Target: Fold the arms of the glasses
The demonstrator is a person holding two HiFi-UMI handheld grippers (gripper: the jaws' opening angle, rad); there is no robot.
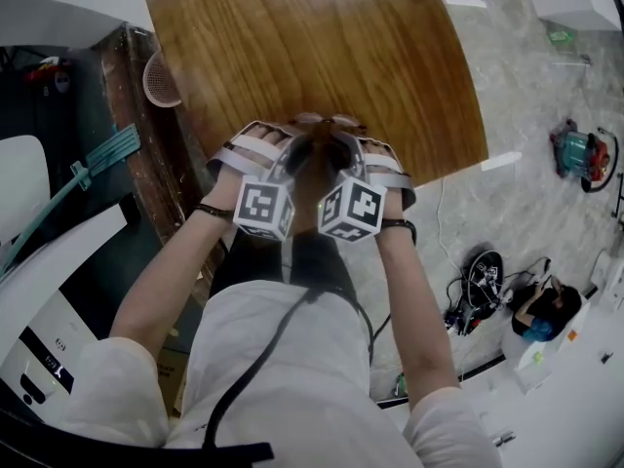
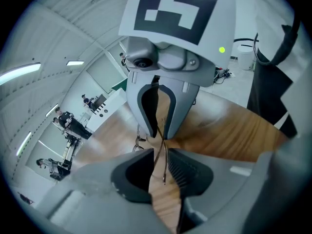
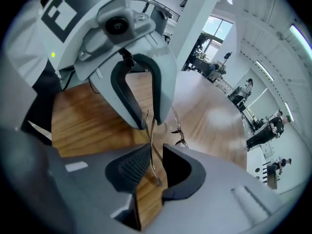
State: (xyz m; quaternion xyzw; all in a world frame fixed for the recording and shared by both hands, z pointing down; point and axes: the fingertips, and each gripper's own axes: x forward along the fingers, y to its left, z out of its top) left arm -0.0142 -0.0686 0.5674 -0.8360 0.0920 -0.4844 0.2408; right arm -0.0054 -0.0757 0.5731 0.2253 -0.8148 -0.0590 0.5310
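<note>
The left gripper point(image 2: 161, 156) is seen closed on a pair of thin metal-framed glasses point(image 3: 178, 129). Two slim wire arms point(image 2: 165, 165) are crossed in the narrow gap between its dark ribbed pads. The right gripper point(image 3: 155, 154) is likewise closed on the glasses, and a wire arm is caught between its pads. The two grippers are pointed steeply down and set nose to nose, so that each is filmed close up by the other's camera. The jaw tips of both are brought together at the same spot on the wires. The front of the glasses, with its nose pads, is seen just beyond the jaws, on the side away from the person.

The glasses are thus held between both grippers, above the near edge of a brown, glossy wooden table with a rounded corner point(image 1: 292, 37). Whether the frame is touching the wood cannot be told.

Each gripper is strapped to a hand, the left hand point(image 1: 242, 164) and the right hand point(image 1: 388, 175), and a dark band is worn on each wrist. A black cable point(image 1: 255, 364) is run down over the person's pale clothing. A pale perforated round basket point(image 1: 160, 78) is placed at the table's left edge. A grey marbled floor point(image 1: 526, 203) is spread to the right, where a red and teal device point(image 1: 583, 154) is left well apart from the table.
</note>
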